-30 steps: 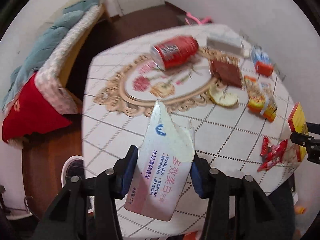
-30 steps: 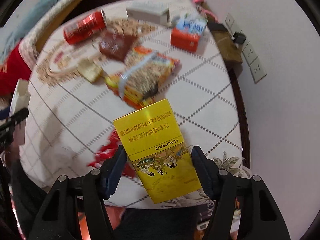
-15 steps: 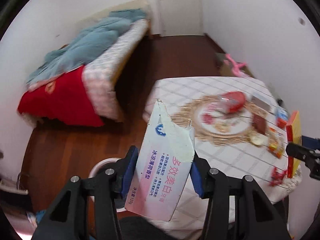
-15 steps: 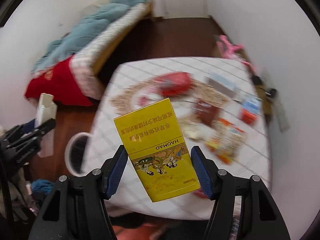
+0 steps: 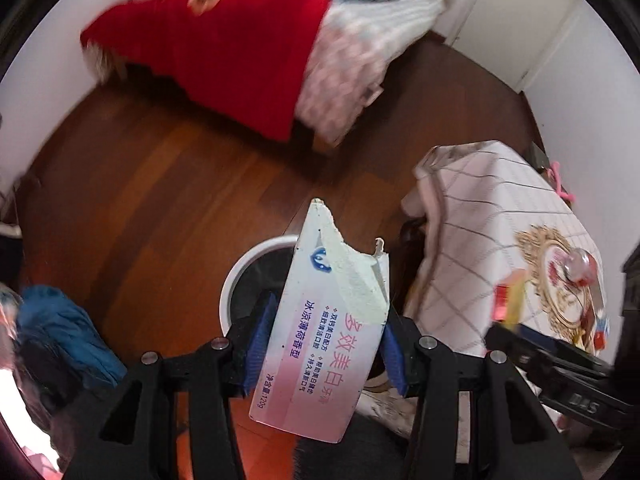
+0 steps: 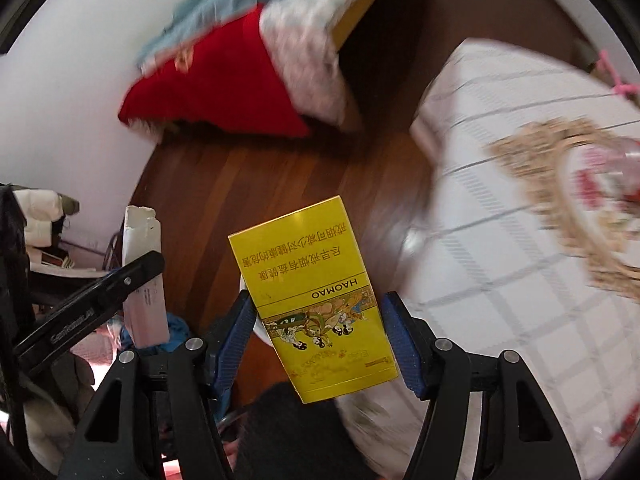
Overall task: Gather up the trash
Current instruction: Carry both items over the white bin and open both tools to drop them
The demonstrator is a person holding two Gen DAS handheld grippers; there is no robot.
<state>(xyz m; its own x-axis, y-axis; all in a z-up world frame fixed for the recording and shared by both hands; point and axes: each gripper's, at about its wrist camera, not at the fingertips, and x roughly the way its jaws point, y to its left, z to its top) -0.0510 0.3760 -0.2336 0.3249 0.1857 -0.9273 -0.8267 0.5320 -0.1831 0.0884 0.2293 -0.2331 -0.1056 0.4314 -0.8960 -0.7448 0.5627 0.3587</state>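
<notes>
My left gripper (image 5: 322, 344) is shut on a torn white and pink toothpaste box (image 5: 320, 344) and holds it above a white-rimmed bin (image 5: 244, 268) on the wooden floor. My right gripper (image 6: 318, 332) is shut on a yellow cigarette carton (image 6: 316, 304), held over the floor beside the table. The bin's rim (image 6: 258, 330) shows just behind the carton in the right wrist view. The left gripper with its box (image 6: 142, 280) shows at the left of the right wrist view. The right gripper's carton (image 5: 508, 300) shows blurred at the right of the left wrist view.
A table with a white checked cloth (image 5: 500, 216) stands to the right and also shows in the right wrist view (image 6: 500, 240). A bed with red and blue covers (image 5: 240, 48) lies beyond the floor. A blue cloth (image 5: 60, 320) lies at the lower left.
Both grippers have swung left, away from the table and down toward the floor. The bin has come under the toothpaste box. Both keep hold of their boxes.
</notes>
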